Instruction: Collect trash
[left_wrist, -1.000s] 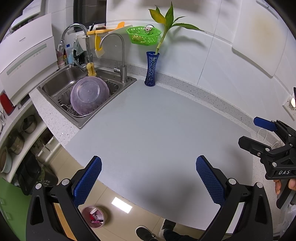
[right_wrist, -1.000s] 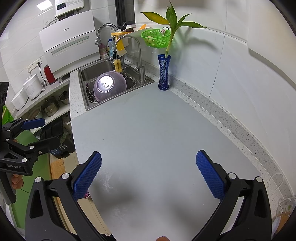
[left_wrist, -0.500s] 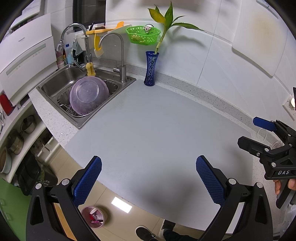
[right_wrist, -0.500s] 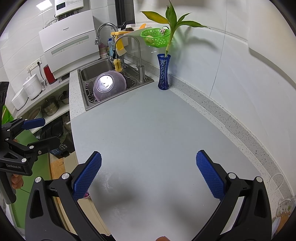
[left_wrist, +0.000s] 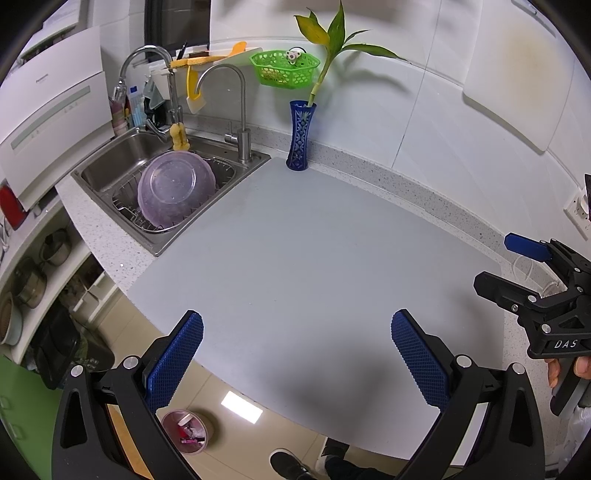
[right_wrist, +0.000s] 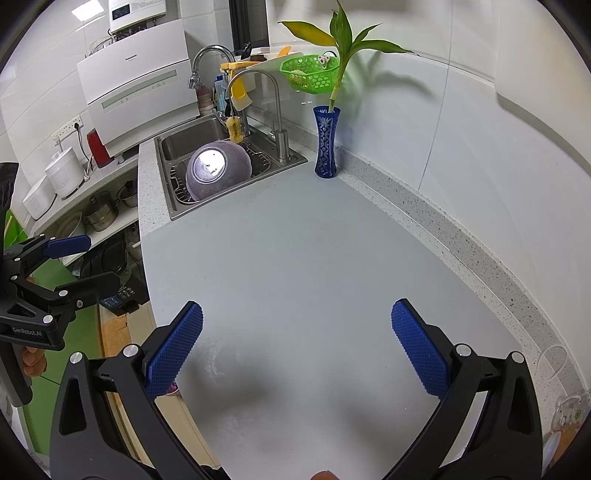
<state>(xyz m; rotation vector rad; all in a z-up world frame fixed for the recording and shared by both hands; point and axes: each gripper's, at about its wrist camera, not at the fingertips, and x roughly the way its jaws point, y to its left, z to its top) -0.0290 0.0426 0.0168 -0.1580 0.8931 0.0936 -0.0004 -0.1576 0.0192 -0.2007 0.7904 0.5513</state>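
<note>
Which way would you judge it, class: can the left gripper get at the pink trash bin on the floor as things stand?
Probably yes: the left gripper is open and empty, and the pink trash bin stands uncovered below the countertop edge, though lowering past that edge is needed.

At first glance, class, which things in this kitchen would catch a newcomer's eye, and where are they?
The blue vase holding a leafy green stalk stands at the back of the grey counter, against the wall. Left of it, an upturned purple bowl fills the sink rack. Both open claws, left claw and right claw, hover over the counter's near edge.

The sink (left_wrist: 110, 173) lies left of the vase (left_wrist: 301, 138); a bowl (left_wrist: 175, 194) sits in the sink, on the countertop (left_wrist: 314, 251).
</note>
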